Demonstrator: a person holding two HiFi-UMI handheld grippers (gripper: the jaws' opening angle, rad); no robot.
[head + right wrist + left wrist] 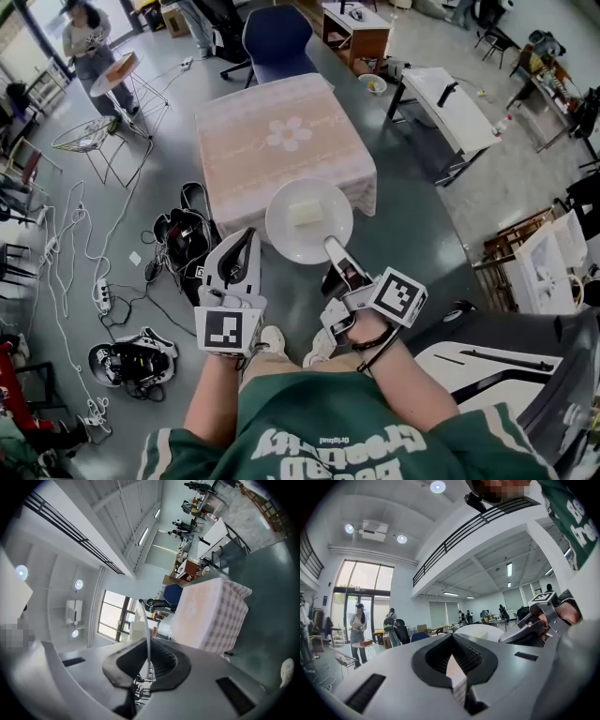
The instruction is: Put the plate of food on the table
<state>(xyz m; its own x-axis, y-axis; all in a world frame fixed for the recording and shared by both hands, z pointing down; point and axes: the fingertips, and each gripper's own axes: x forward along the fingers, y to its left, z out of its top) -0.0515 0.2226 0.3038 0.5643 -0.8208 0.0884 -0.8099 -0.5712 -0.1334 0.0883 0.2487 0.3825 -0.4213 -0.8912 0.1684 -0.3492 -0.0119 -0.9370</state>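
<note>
Right gripper [148, 644] clenched on the rim of the white plate [146, 616], which its own view shows edge-on. Only the head view shows the pale food [307, 214] on the plate, at centre frame, overlapping the near edge of the cloth-covered table [253, 141]. Left gripper [452, 663], apparently closed on nothing, at lower left.
</note>
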